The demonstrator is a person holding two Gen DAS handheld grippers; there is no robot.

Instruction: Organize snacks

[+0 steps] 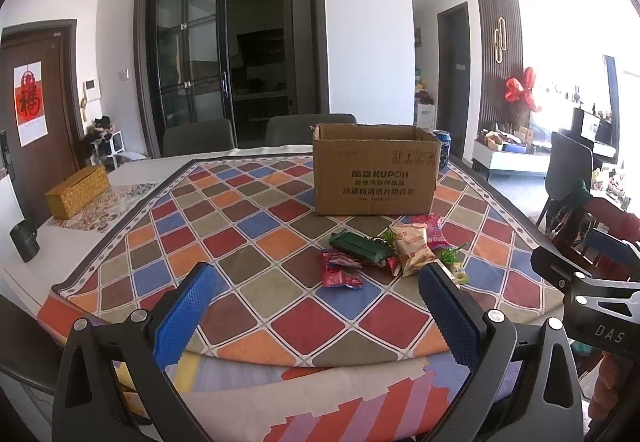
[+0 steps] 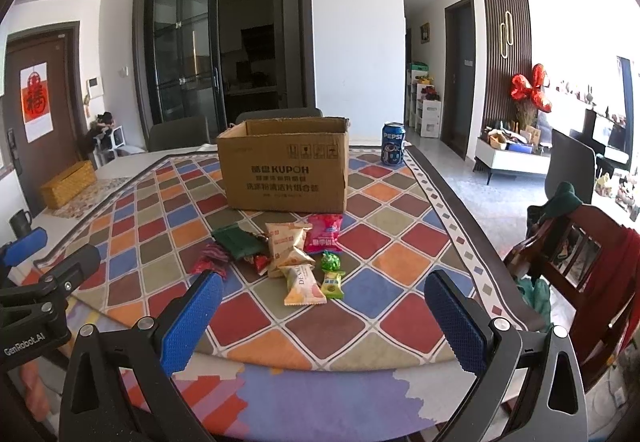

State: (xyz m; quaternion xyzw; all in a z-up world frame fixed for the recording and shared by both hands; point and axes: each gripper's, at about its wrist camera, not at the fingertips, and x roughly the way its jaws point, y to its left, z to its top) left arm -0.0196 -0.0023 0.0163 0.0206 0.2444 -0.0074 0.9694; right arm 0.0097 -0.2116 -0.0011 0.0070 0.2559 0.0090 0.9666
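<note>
A pile of snack packets lies on the checkered tablecloth in front of an open cardboard box [image 1: 374, 170] [image 2: 285, 170]. The pile holds a dark green pouch [image 1: 358, 247] [image 2: 236, 241], a red packet [image 1: 340, 274], beige packets [image 1: 414, 244] [image 2: 286, 240] [image 2: 303, 284], a pink packet [image 2: 323, 234] and small green candies [image 2: 332, 274]. My left gripper [image 1: 318, 316] is open and empty, near the table's front edge, short of the pile. My right gripper [image 2: 324, 322] is open and empty, just short of the pile.
A Pepsi can [image 2: 393, 149] [image 1: 443, 148] stands right of the box. A woven yellow box [image 1: 78, 192] and a dark mug [image 1: 24, 242] sit at the table's left. Chairs stand behind the table; a wooden chair [image 2: 580, 274] stands at its right.
</note>
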